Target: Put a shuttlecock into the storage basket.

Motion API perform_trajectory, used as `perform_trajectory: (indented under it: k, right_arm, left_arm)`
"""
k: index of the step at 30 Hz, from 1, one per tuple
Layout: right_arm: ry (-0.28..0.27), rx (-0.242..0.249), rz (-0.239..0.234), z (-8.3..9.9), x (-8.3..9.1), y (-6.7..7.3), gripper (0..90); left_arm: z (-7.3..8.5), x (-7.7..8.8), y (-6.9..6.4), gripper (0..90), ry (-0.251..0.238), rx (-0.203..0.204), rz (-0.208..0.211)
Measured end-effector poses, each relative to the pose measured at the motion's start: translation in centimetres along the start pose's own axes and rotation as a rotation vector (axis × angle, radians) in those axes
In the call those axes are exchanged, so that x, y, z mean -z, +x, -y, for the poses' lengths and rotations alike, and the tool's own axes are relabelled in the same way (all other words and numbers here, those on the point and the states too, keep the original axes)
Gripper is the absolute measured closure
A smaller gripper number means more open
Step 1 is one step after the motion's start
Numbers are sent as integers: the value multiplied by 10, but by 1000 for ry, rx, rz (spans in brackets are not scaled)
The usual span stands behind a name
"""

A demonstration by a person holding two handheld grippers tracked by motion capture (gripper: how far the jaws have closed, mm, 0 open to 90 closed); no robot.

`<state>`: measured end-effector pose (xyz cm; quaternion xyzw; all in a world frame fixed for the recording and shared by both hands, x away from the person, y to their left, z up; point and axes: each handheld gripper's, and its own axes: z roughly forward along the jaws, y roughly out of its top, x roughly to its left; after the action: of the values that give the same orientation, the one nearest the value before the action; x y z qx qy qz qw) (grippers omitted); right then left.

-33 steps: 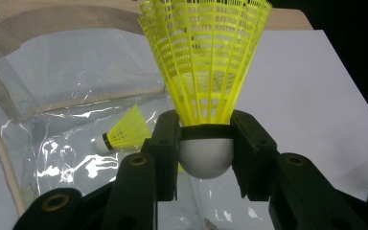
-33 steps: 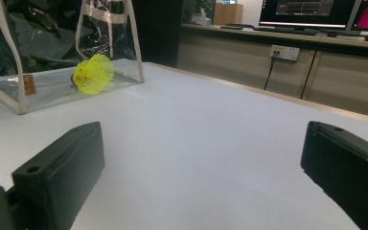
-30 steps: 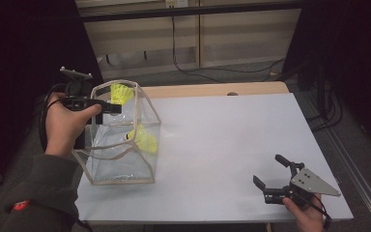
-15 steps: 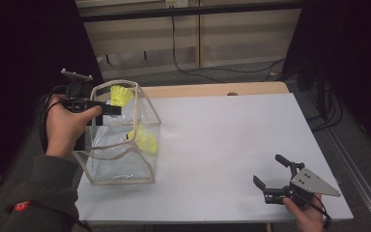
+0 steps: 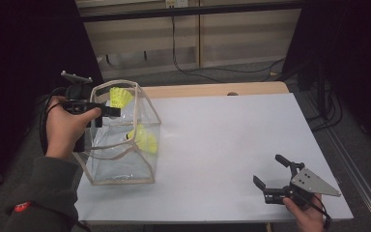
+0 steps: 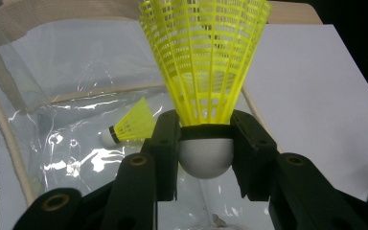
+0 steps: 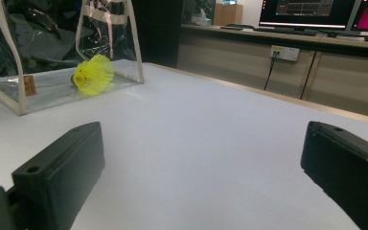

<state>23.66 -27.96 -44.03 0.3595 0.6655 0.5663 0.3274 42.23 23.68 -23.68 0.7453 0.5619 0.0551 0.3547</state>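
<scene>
Shuttlecock of yellow plastic mesh with a white rounded cork (image 6: 205, 91) is sitting at the centre of the left gripper view, its cork pinched between the closed-in black jaws of the left gripper (image 6: 205, 158), which is hovering over the open top of a clear plastic bag with beige trim (image 5: 140, 137) at the left of the high view. A second yellow shuttlecock (image 5: 144, 139) is lying inside that bag. At the lower right of the high view, the right gripper (image 5: 270, 174) is resting over the white table (image 5: 232, 140), jaws spread wide and gripping nothing.
</scene>
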Motion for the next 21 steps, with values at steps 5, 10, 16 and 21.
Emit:
perform_trajectory:
  k: [5, 10, 16, 21]
  right_arm:
    - [-1, 0, -2, 0, 0, 0, 12]
    - [0, 1, -1, 0, 0, 0, 12]
    - [1, 1, 0, 0, 0, 0, 12]
    - [1, 0, 0, 0, 0, 0, 12]
  left_arm:
    - [1, -1, 1, 648, 4, -3, -4]
    - [2, -2, 2, 647, 5, -5, -5]
    - [3, -2, 3, 647, 13, -2, -7]
    - [5, -3, 5, 647, 14, -2, -12]
